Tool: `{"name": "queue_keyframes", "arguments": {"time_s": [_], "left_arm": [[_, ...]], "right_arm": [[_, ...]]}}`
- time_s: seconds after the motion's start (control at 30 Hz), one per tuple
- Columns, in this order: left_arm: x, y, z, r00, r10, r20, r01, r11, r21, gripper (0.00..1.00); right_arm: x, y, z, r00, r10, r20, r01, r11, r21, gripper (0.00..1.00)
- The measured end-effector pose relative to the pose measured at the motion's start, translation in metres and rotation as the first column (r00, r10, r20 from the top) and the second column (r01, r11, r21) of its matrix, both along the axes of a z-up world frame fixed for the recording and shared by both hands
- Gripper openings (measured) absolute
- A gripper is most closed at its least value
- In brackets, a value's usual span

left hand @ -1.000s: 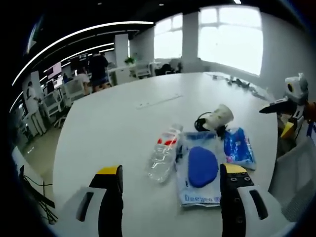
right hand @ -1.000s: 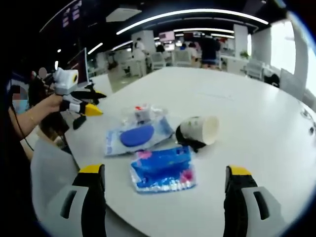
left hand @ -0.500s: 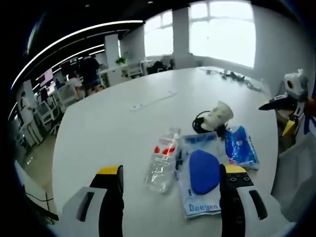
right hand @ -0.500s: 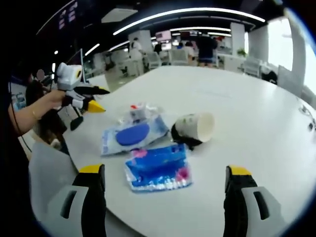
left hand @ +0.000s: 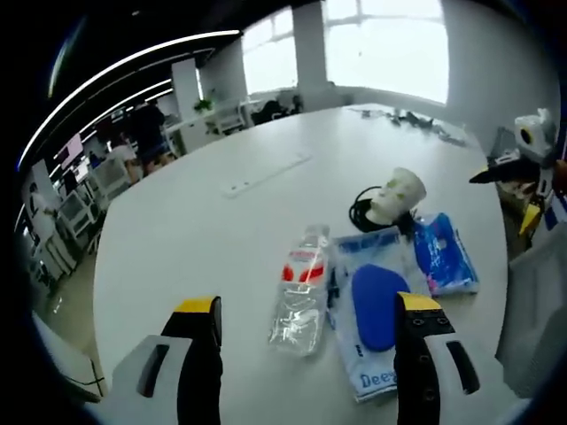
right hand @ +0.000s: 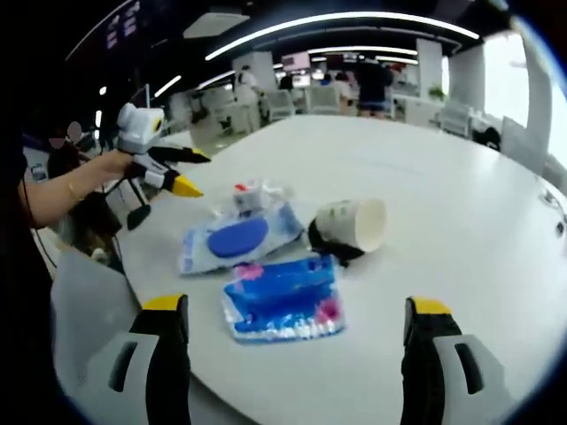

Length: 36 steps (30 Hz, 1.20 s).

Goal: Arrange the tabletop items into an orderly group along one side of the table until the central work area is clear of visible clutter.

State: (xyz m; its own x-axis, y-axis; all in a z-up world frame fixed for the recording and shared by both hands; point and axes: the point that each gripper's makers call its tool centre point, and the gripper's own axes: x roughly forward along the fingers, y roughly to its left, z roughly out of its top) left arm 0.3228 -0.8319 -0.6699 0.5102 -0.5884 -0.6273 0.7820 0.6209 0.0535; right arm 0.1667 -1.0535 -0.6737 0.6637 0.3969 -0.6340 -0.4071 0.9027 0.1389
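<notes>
Both tongs hover, gaping, holding nothing.
Your left tongs [left hand: 306, 354] hang over the bottle [left hand: 301, 288]; right tongs [right hand: 294, 354] face the blue pouch [right hand: 282, 299] on the tabletop [left hand: 204, 221].

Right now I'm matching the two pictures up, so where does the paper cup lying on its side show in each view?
Left gripper view: paper cup right of centre, upper half, beyond the wipes pack with the blue flap.
Right gripper view: paper cup at centre, mouth facing right.
Shared landmark: the blue packet lying beside the cup.
</notes>
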Motion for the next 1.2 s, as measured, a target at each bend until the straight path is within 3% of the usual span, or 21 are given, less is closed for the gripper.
{"name": "queue_keyframes", "arguments": {"time_s": [0.7,0.9,1.2], "left_arm": [[0.021,-0.018,-0.019,0.997,-0.066,-0.037,0.069,0.995,0.073,0.76],[0.022,-0.021,-0.030,0.993,-0.077,-0.094,0.087,0.991,0.106,0.75],[0.029,-0.026,-0.040,0.986,-0.106,-0.132,0.126,0.981,0.150,0.70]], "right_arm": [[0.008,0.001,-0.008,1.000,0.022,-0.012,-0.022,1.000,0.006,1.00],[0.009,-0.001,-0.012,1.000,0.021,-0.013,-0.021,1.000,0.000,0.99],[0.008,-0.002,-0.018,1.000,0.006,-0.021,-0.006,1.000,-0.001,0.99]]}}
